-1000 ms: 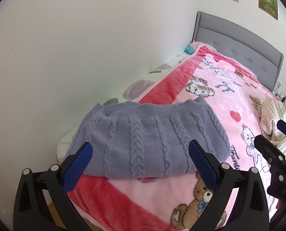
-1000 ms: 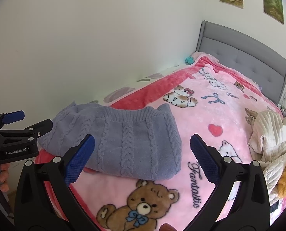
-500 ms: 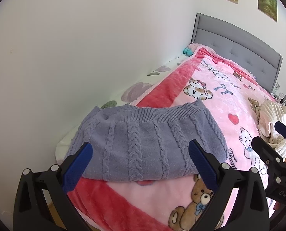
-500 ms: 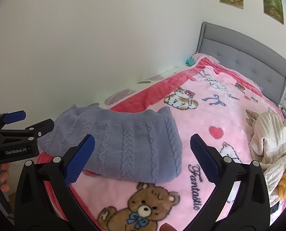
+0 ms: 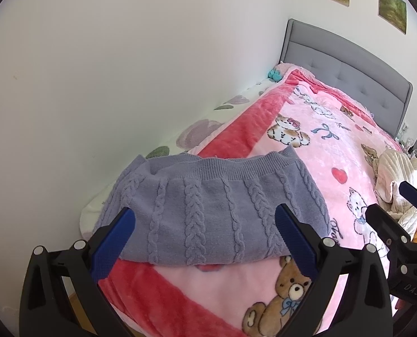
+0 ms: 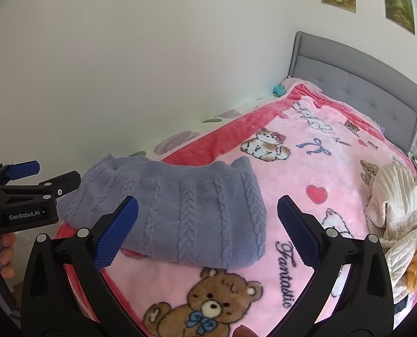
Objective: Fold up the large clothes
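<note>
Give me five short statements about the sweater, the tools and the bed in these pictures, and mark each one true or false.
1. The grey-blue cable-knit sweater lies folded on the pink cartoon-print blanket. True.
2. The left tool grips the sweater's hem. False: its jaws stand wide open with nothing between them.
3. The right tool is open and holds nothing. True.
4. A cream quilted garment lies crumpled on the right side of the bed. True.
5. The grey padded headboard stands at the near end of the bed, beside the sweater. False: it is at the far end, and the sweater lies near the foot.
</note>
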